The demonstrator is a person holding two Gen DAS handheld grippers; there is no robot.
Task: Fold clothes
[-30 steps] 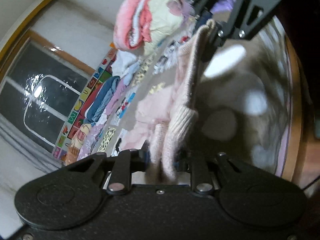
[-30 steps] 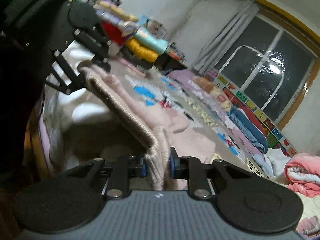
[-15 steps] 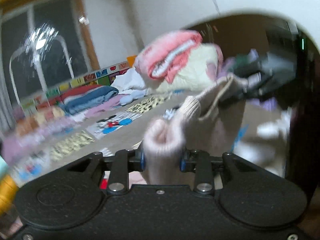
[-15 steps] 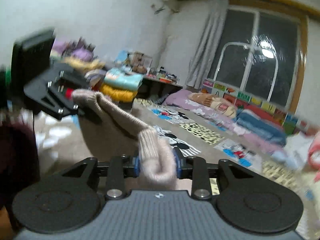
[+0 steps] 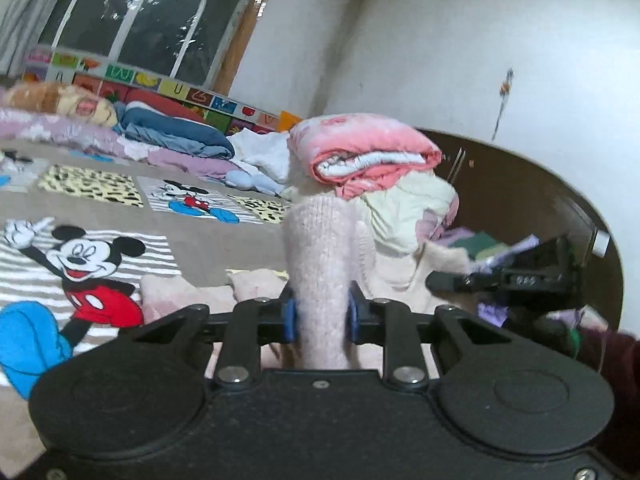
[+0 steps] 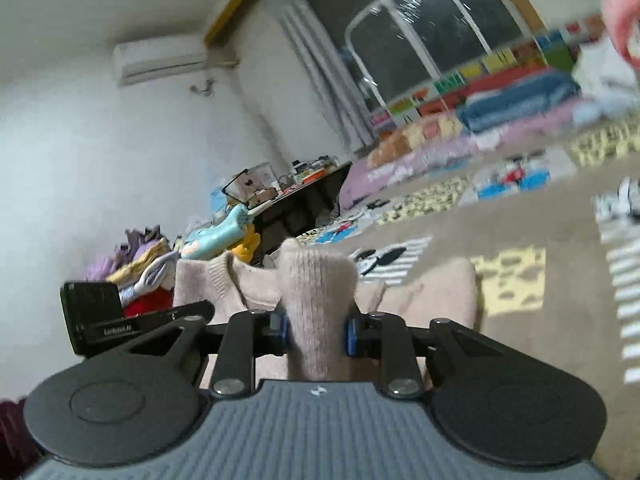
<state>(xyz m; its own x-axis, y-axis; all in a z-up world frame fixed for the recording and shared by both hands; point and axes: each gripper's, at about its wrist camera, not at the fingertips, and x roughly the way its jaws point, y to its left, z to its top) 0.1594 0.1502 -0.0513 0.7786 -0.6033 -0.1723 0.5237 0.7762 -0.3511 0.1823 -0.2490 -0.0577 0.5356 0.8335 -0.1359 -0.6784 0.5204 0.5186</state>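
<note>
A pale pink knit sweater (image 5: 320, 248) hangs between my two grippers over the bed. My left gripper (image 5: 320, 314) has a thick roll of its ribbed edge between the blue pads, and its jaws are closing on it. In the right wrist view my right gripper (image 6: 316, 328) clamps another bunched part of the sweater (image 6: 316, 280), its jaws closing too. Each gripper shows in the other's view: the right gripper (image 5: 500, 276) at the right, the left gripper (image 6: 120, 320) at the lower left. The rest of the sweater sags onto the bed beyond both.
A Mickey Mouse blanket (image 5: 80, 260) covers the bed. A pile of folded clothes (image 5: 368, 156) stands just behind the sweater, before a dark wooden headboard (image 5: 520, 200). More clothes (image 6: 152, 264) and a low black table (image 6: 304, 200) lie at the left wall. Bedding rolls line the window side.
Both grippers have rolled from tilted to level and swung sideways, still clamped on the sweater. The knit bulged wider between the pads half a second ago and is now squeezed narrower.
</note>
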